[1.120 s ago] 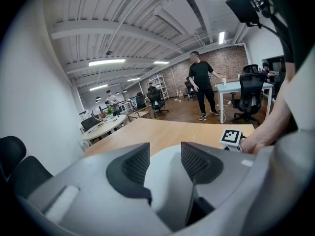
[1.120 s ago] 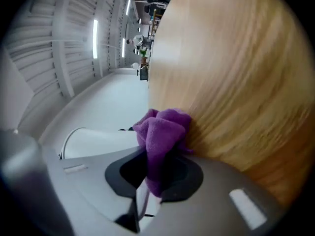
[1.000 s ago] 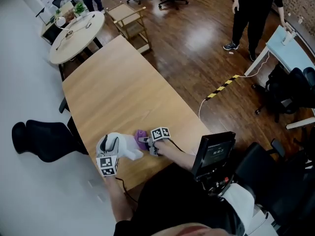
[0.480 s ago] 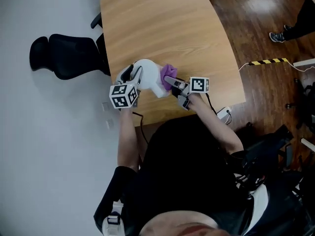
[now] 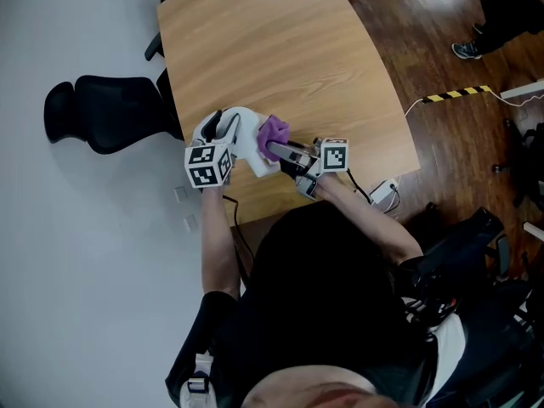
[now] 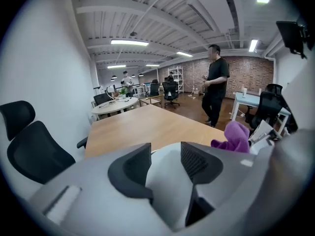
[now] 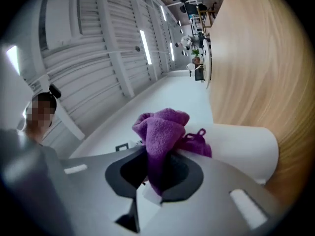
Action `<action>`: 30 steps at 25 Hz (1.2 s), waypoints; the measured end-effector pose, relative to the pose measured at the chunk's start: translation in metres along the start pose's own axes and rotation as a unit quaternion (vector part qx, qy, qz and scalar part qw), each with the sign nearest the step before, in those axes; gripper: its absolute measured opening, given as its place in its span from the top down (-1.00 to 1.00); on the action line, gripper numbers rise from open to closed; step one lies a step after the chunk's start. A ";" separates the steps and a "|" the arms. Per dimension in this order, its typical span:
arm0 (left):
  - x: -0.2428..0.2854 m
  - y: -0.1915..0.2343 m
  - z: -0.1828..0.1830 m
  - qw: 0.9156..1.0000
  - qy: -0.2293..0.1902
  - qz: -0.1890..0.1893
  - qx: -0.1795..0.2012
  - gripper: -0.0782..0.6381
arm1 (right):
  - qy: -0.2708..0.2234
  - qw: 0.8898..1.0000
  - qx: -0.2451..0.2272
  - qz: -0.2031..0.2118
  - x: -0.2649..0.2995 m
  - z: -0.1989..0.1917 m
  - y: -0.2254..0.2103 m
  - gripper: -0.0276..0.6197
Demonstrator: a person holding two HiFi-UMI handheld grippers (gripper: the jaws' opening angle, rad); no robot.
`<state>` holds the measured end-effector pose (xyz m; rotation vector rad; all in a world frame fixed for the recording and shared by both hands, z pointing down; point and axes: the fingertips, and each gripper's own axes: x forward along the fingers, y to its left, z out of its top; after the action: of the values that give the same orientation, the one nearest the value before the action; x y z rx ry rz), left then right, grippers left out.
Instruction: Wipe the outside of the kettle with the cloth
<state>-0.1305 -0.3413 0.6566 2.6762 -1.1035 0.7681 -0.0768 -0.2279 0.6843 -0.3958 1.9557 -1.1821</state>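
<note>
A white kettle (image 5: 245, 139) is tilted over the near part of the wooden table (image 5: 280, 49). My left gripper (image 5: 219, 133) holds it from the left. In the left gripper view a white part of the kettle (image 6: 165, 176) fills the gap between the pads; the jaws have just been closing on it. My right gripper (image 5: 277, 150) comes in from the right, shut on a bunched purple cloth (image 5: 274, 130). The cloth (image 7: 165, 129) rests against the kettle's white side (image 7: 241, 146) and also shows in the left gripper view (image 6: 235, 136).
A black office chair (image 5: 93, 113) stands left of the table. On the floor to the right lie a plug box (image 5: 384, 195) with a cable and a yellow-black strip (image 5: 455, 94). A person (image 6: 215, 90) stands beyond the table's far end, near a round table (image 6: 113, 104).
The right gripper has risen with the cloth along the kettle's side. The left gripper has shifted and rolled with the kettle. The head camera has swung steeply down.
</note>
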 end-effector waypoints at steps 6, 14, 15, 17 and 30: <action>-0.037 -0.009 -0.016 0.999 -0.033 -0.004 0.006 -0.01 | -0.002 0.984 0.048 -0.174 -0.073 -0.061 -0.135 0.76; -0.064 -0.019 -0.023 0.999 -0.054 -0.002 0.009 -0.01 | 0.013 0.976 0.048 -0.212 -0.075 -0.054 -0.116 0.79; -0.064 -0.019 -0.021 0.998 -0.055 -0.002 0.010 -0.01 | -0.002 0.988 0.004 -0.152 -0.053 -0.032 -0.073 0.79; -0.065 -0.016 -0.019 0.998 -0.057 -0.001 0.012 -0.01 | 0.004 0.993 -0.096 -0.066 -0.013 -0.003 -0.002 0.79; -0.006 -0.025 0.008 0.998 -0.066 -0.004 0.025 -0.01 | 0.048 0.940 0.142 -0.305 -0.106 -0.007 -0.207 0.78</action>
<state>-0.1134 -0.3217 0.6484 2.8075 -1.1145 0.6353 -0.0424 -0.2648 0.9117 -0.8391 1.7495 -1.8793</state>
